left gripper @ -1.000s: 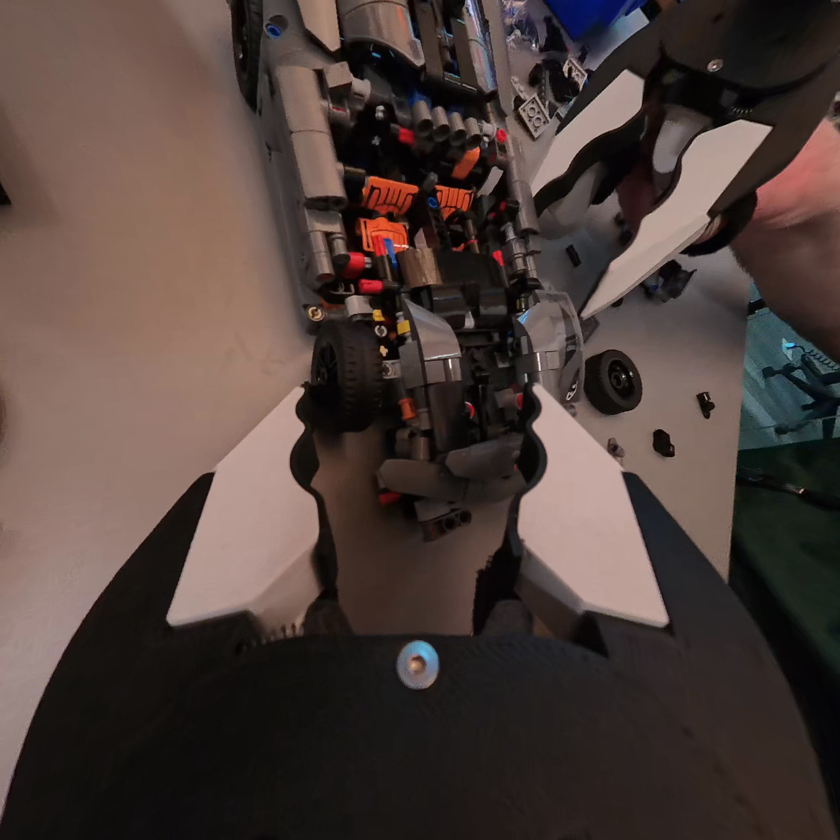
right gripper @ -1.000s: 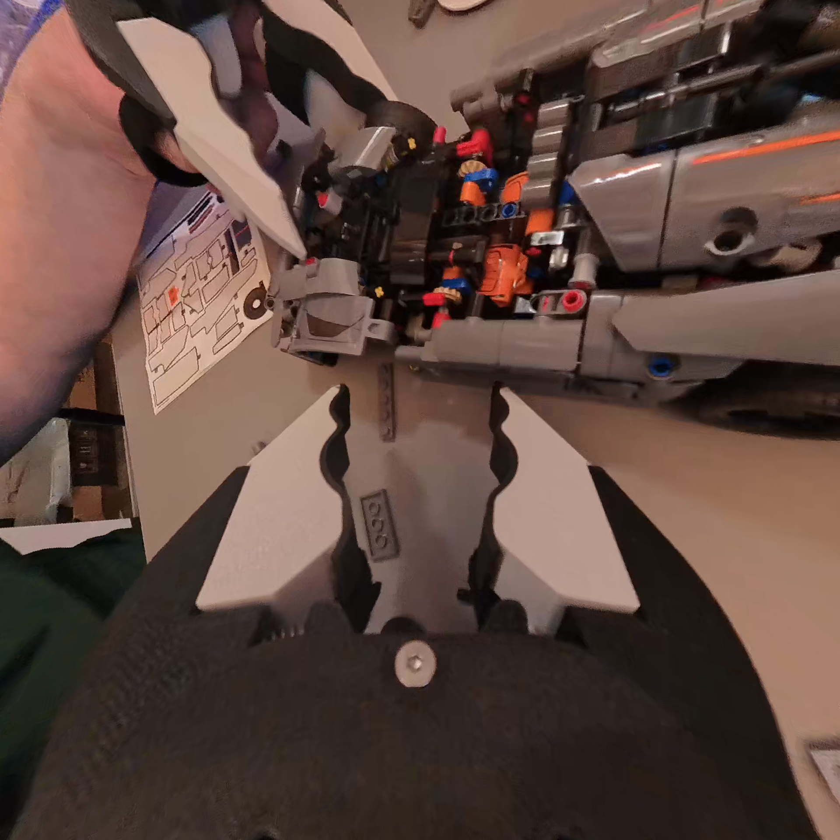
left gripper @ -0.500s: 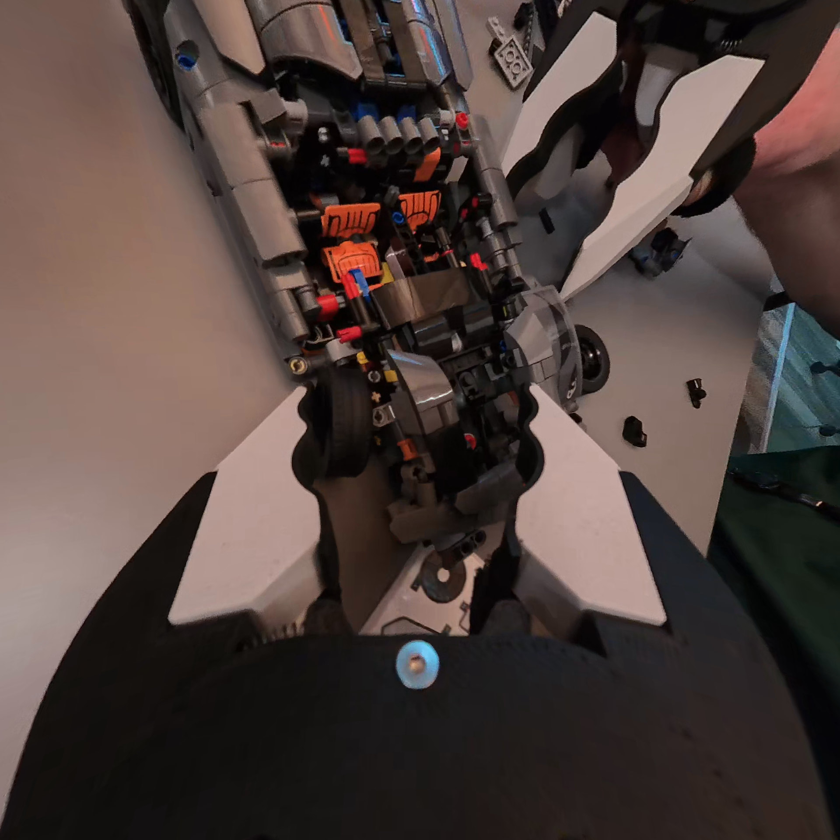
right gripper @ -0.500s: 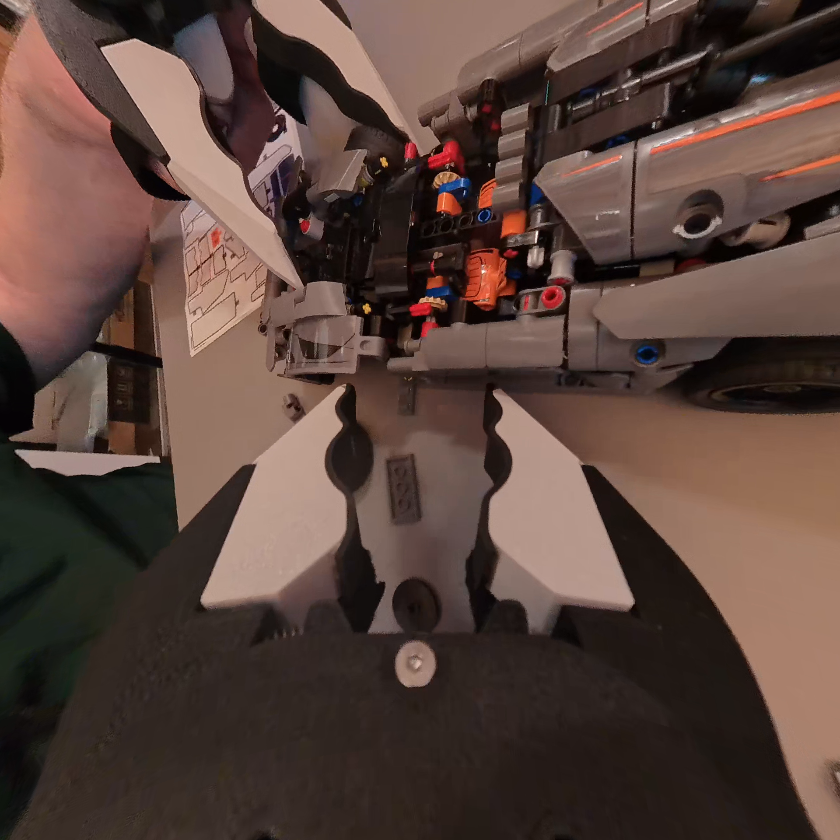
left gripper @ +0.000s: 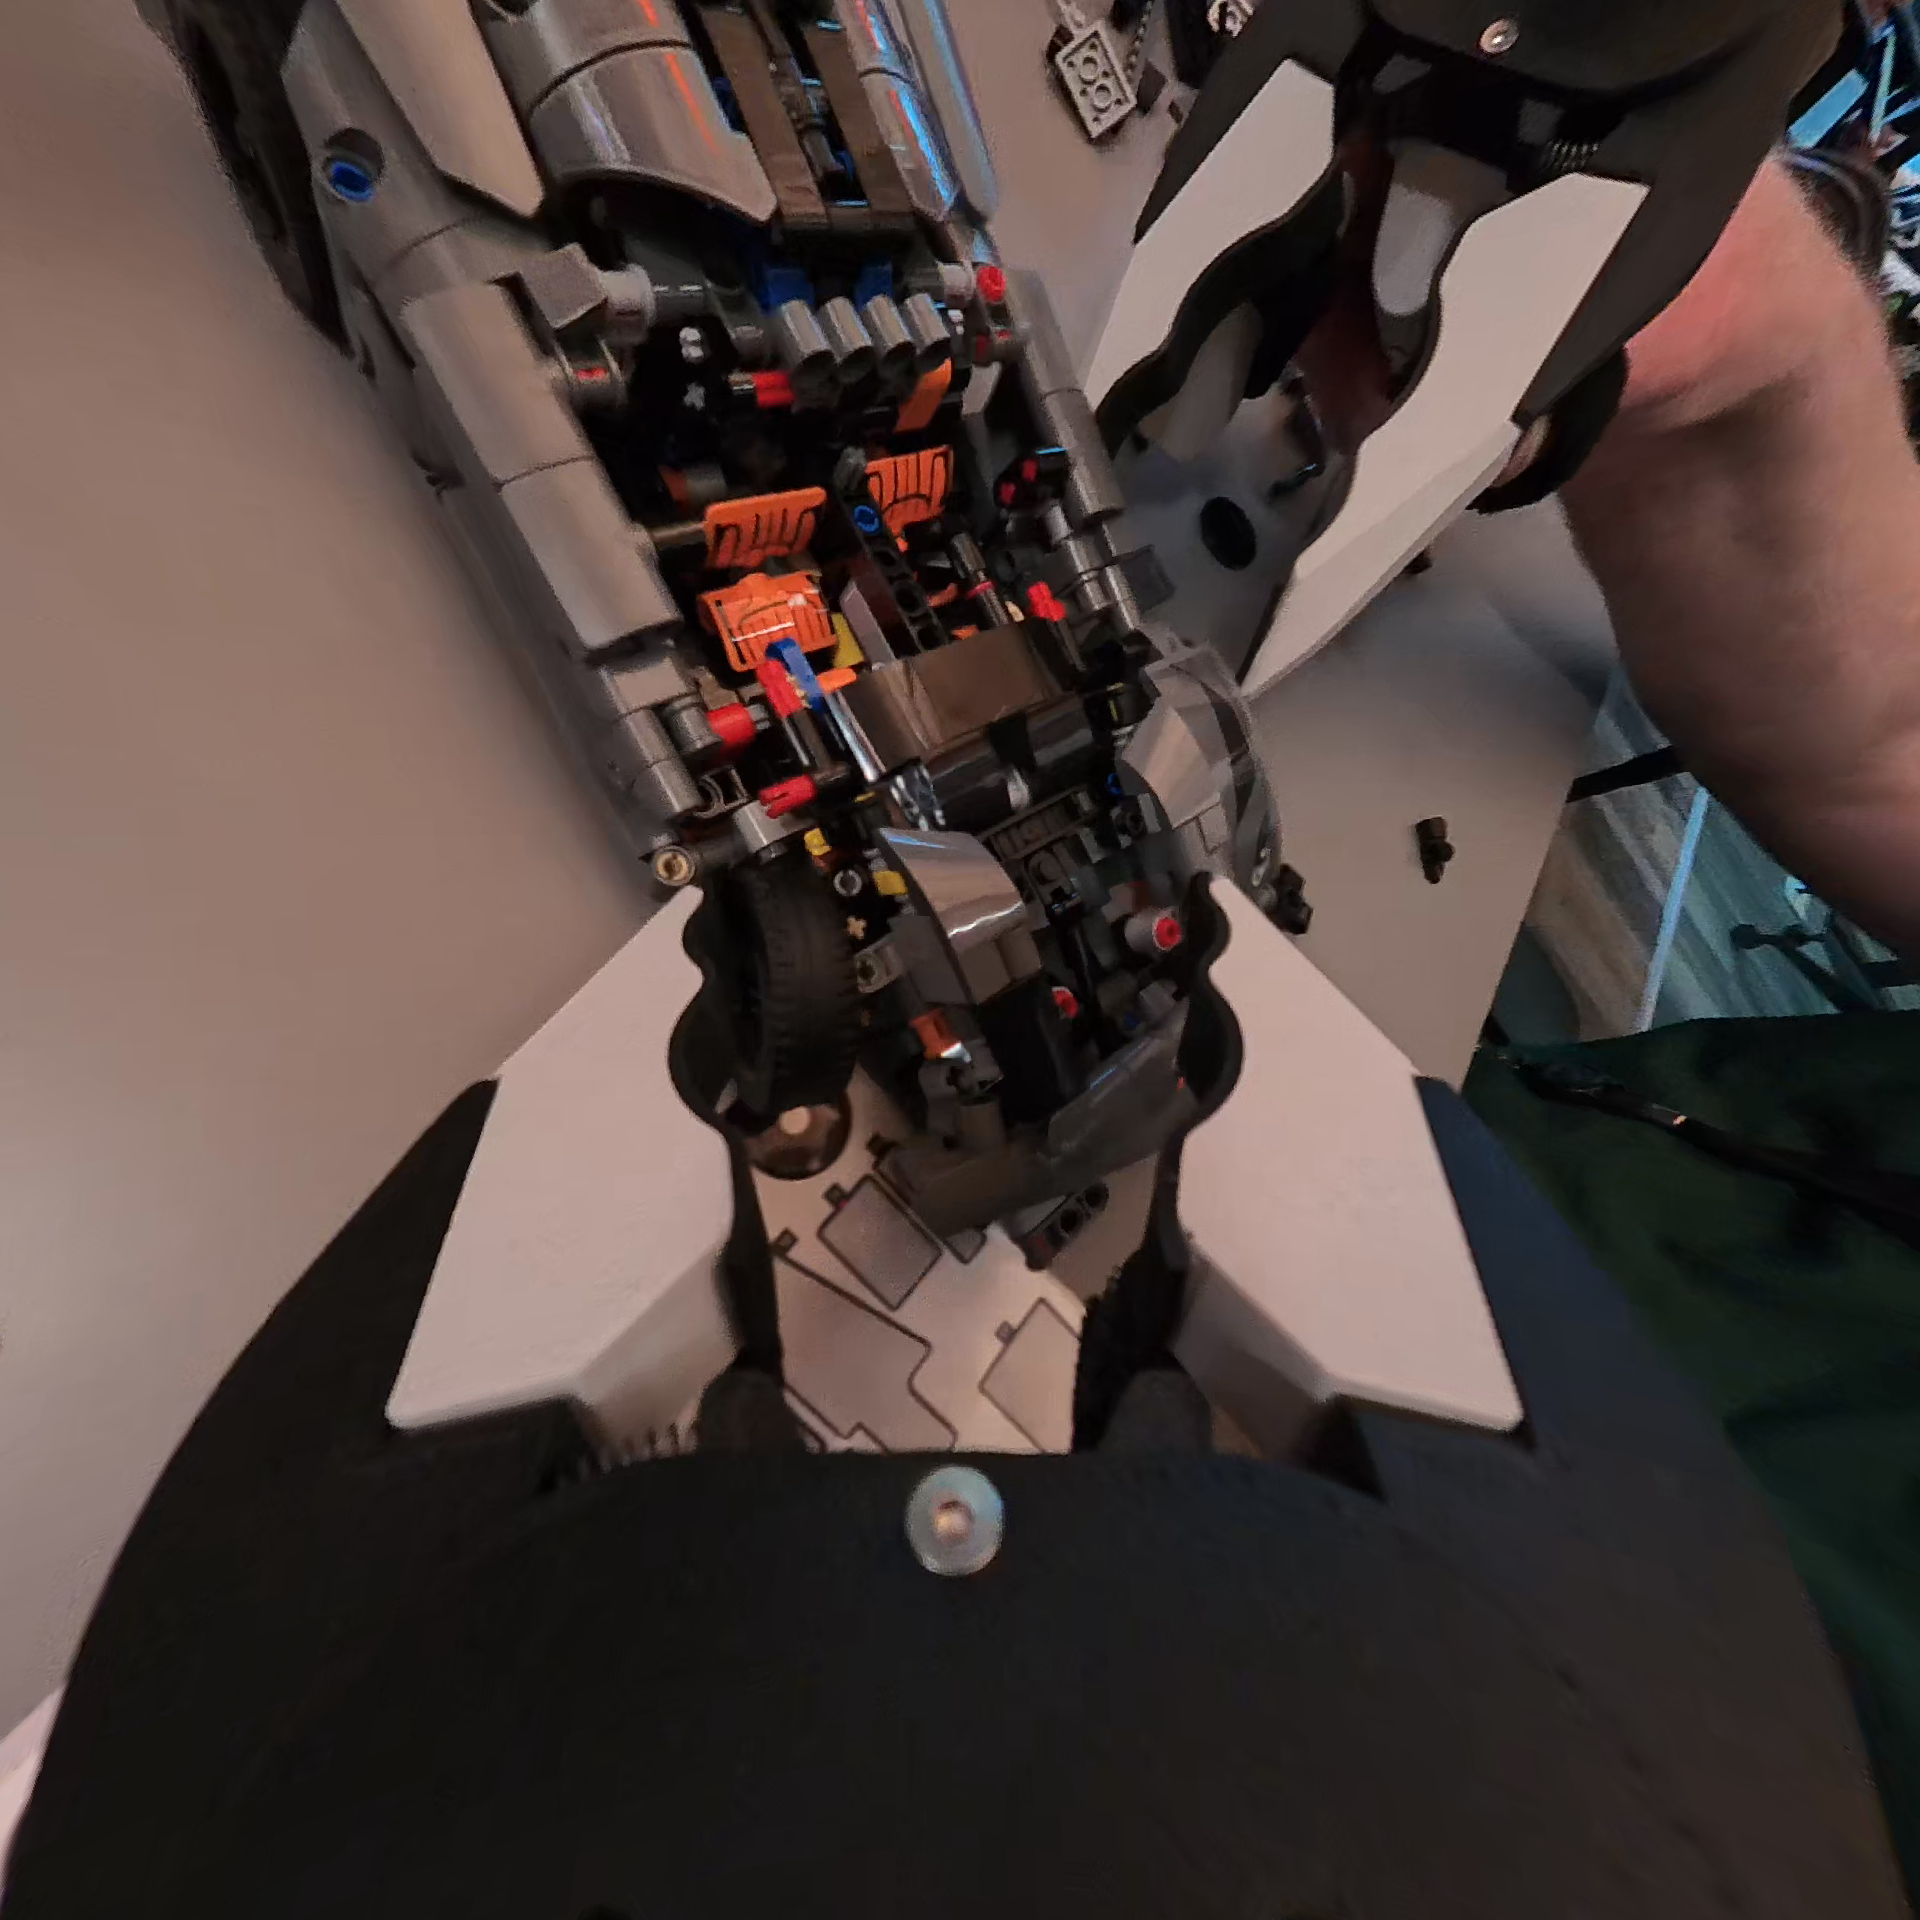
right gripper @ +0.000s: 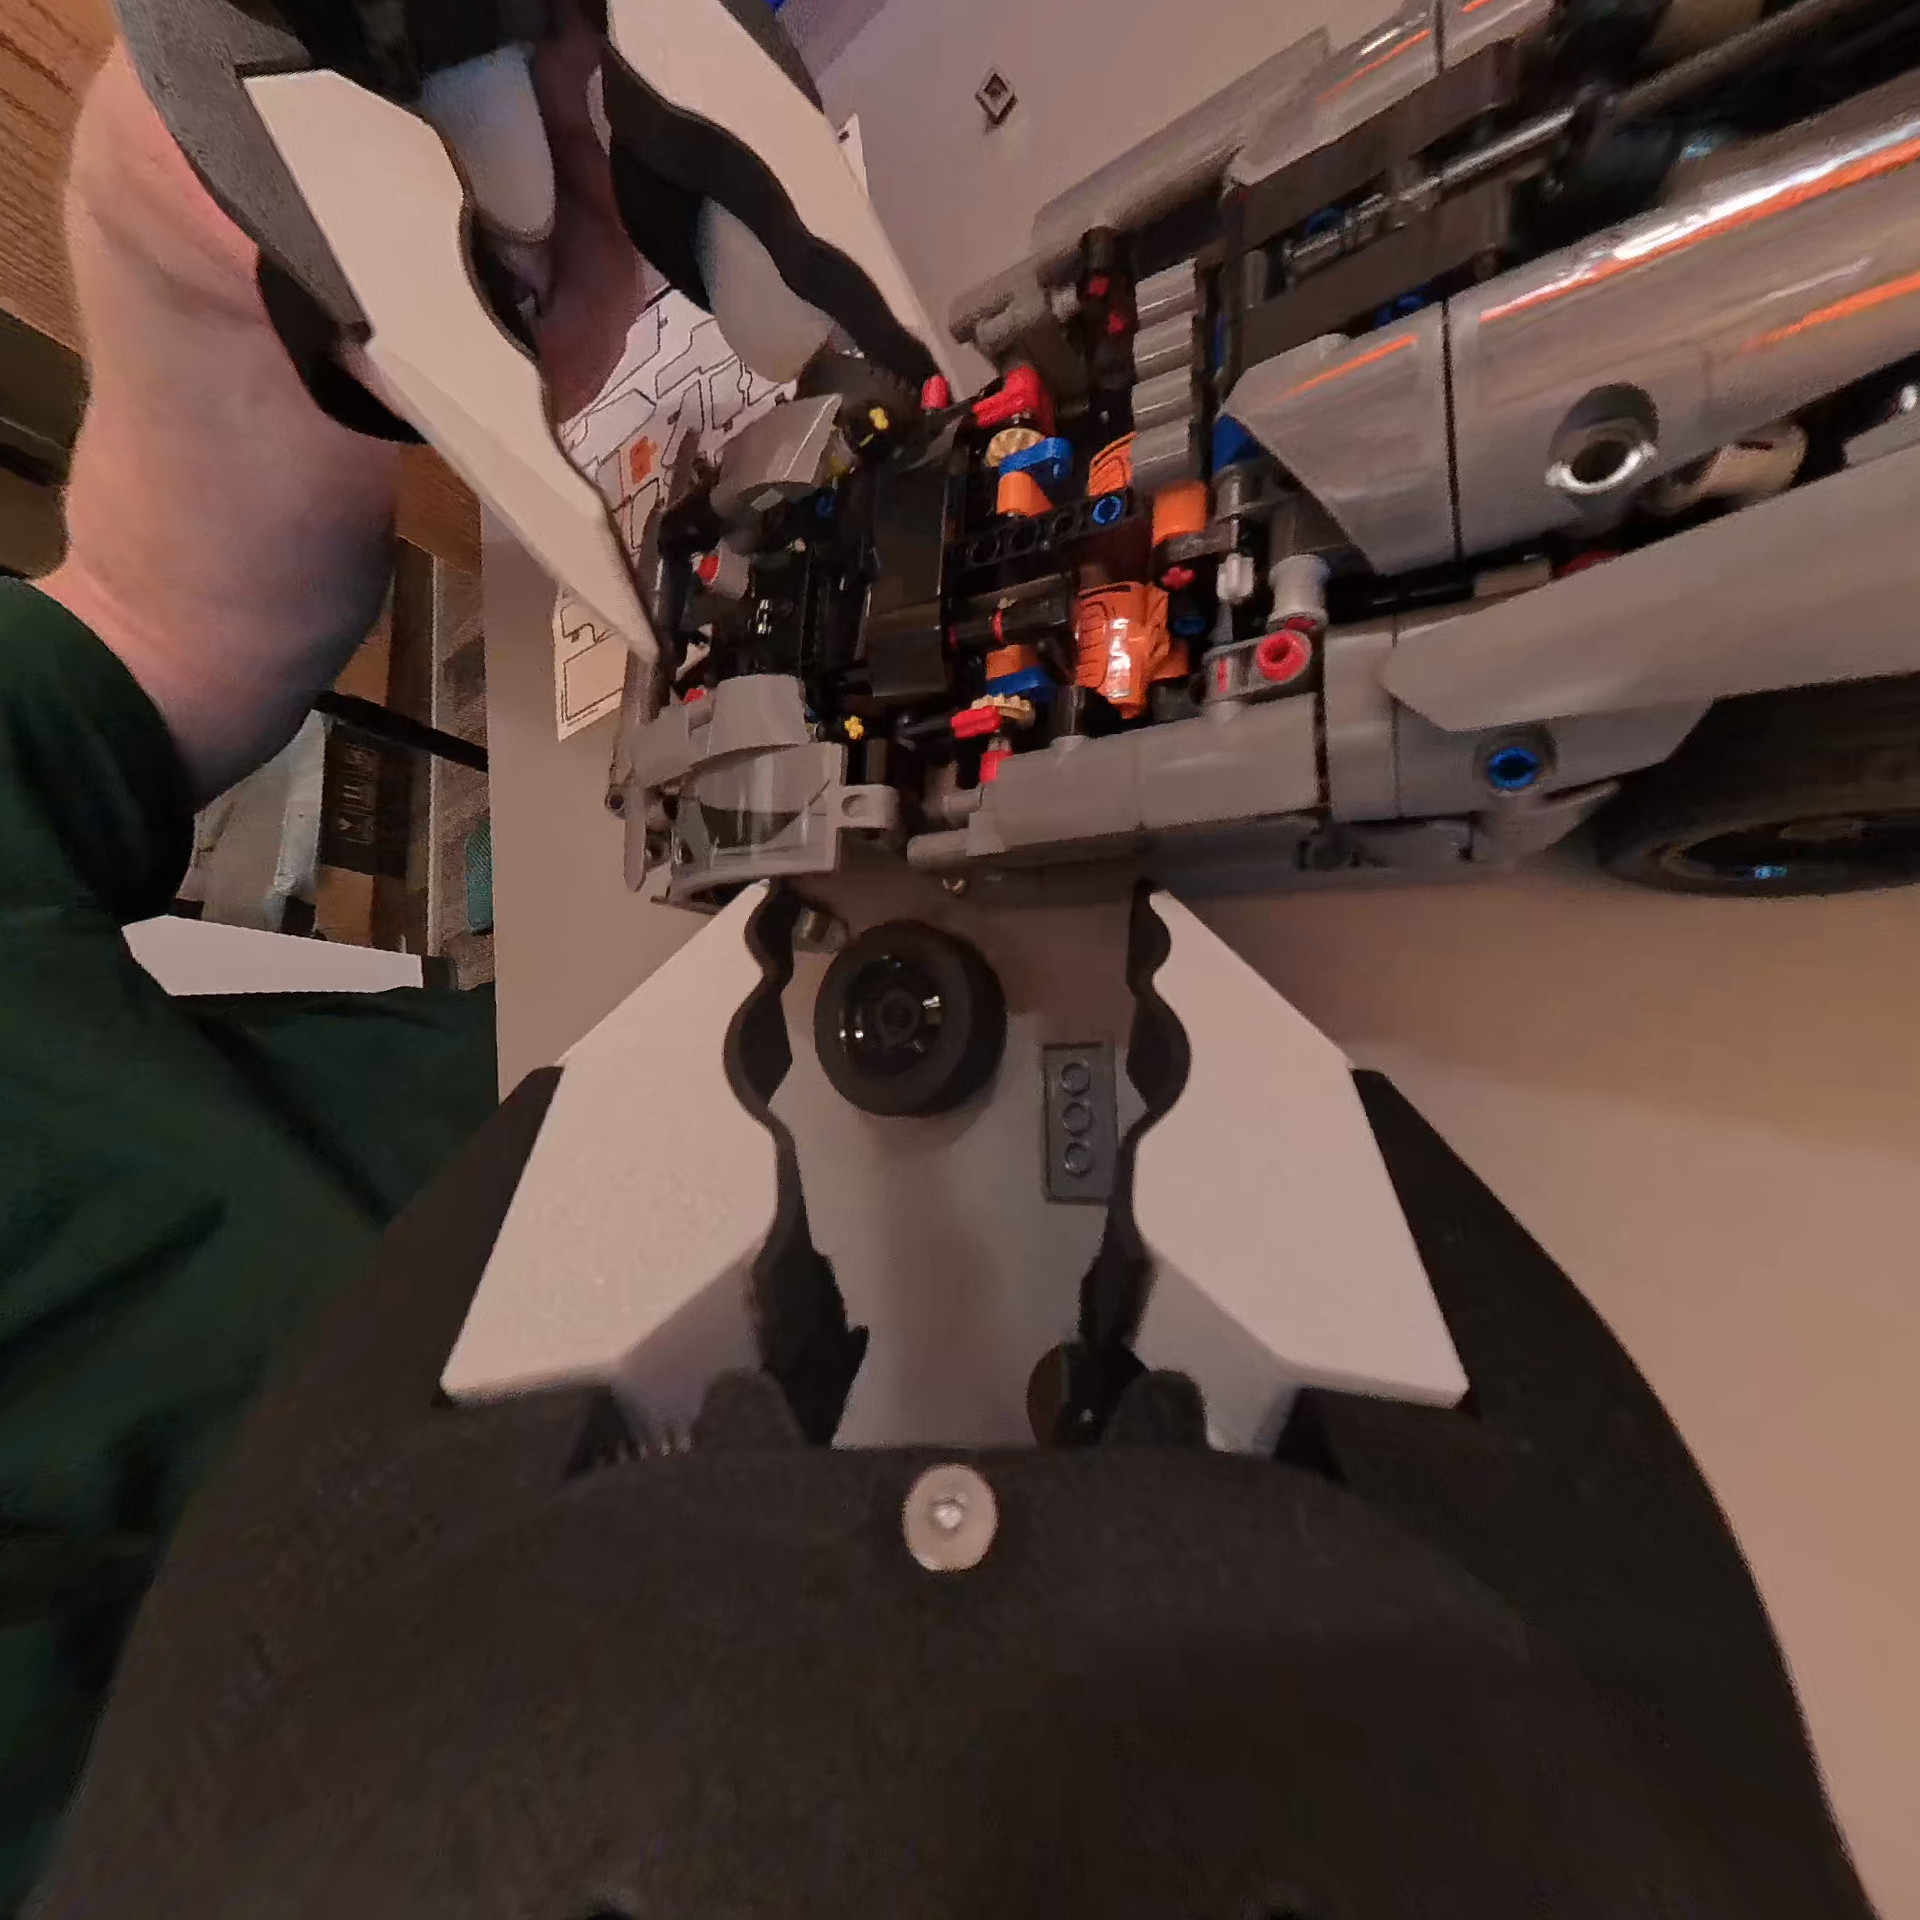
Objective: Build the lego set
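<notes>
A large grey lego car (left gripper: 582, 499) with orange and black inner parts lies on the pale table. My left gripper (left gripper: 951, 914) is shut on the car's front end, one finger against its black front tyre (left gripper: 790, 997), the other against a grey nose panel. It also shows in the right wrist view (right gripper: 774, 509). My right gripper (right gripper: 953, 904) is open and empty beside the car's flank. A loose black wheel (right gripper: 907, 1018) and a dark grey plate (right gripper: 1081, 1122) lie on the table between its fingers. The right gripper shows in the left wrist view (left gripper: 1184, 551).
A white sticker sheet (left gripper: 883, 1299) lies under the car's nose. Small black pieces (left gripper: 1432, 834) lie near the table's right edge. A grey plate (left gripper: 1096, 78) lies at the back. A person's bare forearm (left gripper: 1766, 623) and green sleeve (right gripper: 156, 1143) are close by.
My left gripper has swung the car's front over the sticker sheet. My right gripper has drawn back from the car's side, so the loose wheel now lies between its fingers.
</notes>
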A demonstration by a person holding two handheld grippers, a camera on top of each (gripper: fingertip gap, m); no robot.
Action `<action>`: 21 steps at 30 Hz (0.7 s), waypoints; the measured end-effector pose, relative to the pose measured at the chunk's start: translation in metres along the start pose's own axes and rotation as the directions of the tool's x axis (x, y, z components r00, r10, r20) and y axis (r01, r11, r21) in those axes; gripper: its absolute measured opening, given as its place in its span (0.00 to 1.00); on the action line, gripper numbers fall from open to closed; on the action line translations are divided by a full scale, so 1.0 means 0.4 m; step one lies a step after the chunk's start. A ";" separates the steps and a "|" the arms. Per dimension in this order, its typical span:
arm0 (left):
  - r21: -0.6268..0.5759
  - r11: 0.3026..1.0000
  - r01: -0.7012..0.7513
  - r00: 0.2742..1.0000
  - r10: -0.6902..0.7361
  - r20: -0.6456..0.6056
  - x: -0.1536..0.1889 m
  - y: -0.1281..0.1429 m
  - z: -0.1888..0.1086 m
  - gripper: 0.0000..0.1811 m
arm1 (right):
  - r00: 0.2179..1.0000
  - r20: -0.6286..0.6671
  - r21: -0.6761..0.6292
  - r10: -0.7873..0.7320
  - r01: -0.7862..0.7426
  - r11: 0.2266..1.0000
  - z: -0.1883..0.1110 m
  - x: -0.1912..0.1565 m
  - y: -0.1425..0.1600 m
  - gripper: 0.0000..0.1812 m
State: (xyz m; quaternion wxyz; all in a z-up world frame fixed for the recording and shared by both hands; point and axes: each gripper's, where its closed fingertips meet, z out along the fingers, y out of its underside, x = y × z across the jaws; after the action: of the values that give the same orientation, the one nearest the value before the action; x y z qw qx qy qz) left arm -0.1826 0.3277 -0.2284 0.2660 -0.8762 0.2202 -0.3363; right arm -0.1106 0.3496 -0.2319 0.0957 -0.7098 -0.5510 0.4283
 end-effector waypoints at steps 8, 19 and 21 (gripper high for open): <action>-0.008 1.000 0.022 0.999 -0.023 -0.034 0.019 -0.050 0.027 0.44 | 0.999 0.038 0.058 0.034 -0.036 0.998 -0.061 0.026 -0.031 0.39; 0.023 0.996 0.085 0.995 -0.083 -0.057 -0.017 -0.146 0.077 0.42 | 0.996 0.038 0.036 0.083 -0.084 0.996 -0.101 0.143 -0.063 0.43; 0.026 0.996 0.091 0.994 -0.089 -0.059 -0.022 -0.162 0.082 0.42 | 0.997 0.034 0.031 0.075 -0.076 0.997 -0.108 0.158 -0.070 0.43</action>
State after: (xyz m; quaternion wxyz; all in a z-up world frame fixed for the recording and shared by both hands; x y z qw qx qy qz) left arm -0.1518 0.3926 -0.2134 0.2568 -0.8712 0.1833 -0.3762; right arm -0.0976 0.4292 -0.2200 0.0820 -0.7214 -0.5183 0.4520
